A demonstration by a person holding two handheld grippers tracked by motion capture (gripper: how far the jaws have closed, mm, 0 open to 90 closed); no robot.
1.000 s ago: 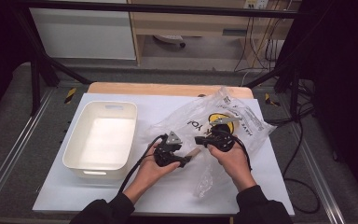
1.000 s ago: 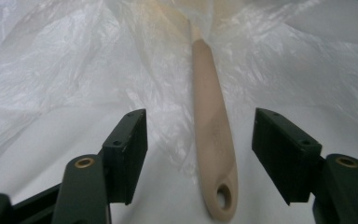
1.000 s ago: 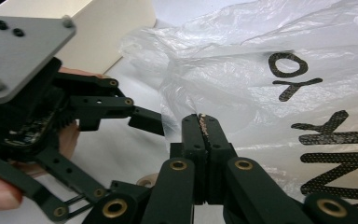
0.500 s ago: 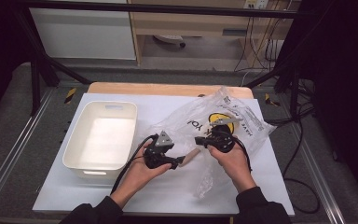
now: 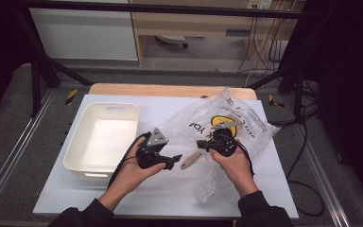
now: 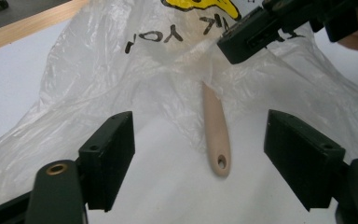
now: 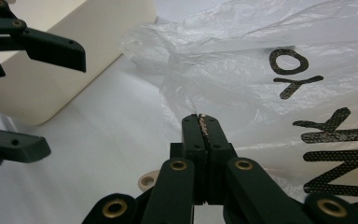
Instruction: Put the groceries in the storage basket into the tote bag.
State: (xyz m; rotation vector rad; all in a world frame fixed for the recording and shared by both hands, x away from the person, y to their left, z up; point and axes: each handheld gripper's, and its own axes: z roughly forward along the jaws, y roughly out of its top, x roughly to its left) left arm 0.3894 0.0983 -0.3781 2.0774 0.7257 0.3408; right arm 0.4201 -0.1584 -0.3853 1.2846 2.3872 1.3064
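From the high view, the person works at the white surface (image 5: 123, 194) with a clear plastic bag (image 5: 246, 120) printed in black and yellow, and a pale wooden handle (image 5: 190, 160) pokes out of the bag's mouth between the two hands. The left tongs (image 5: 174, 161) hover just short of that handle, the right tongs (image 5: 203, 147) sit at the bag's edge, and a white bin (image 5: 75, 158) waits to the left. In the left gripper view, the left tongs (image 6: 200, 154) stand wide open and hold nothing, and the handle (image 6: 216, 135) lies squarely between the jaws, hole end nearest, its other end under the bag (image 6: 121, 79). The right tongs (image 6: 230, 44) pinch the film above it. The good move here looks to be a straight advance so both pads meet the handle's flanks below the plastic, closing on wood alone and not on film. In the right gripper view, the right tongs (image 7: 204, 122) are pressed fully together on a fold of the bag (image 7: 270, 93), and that grip should stay firm and a touch raised so the mouth stays open. The bin (image 7: 65, 56) shows behind the open left tongs (image 7: 42, 100). Against the picture half a second ago, the left hand sits closer to the handle; the right hand and the bag look unchanged.
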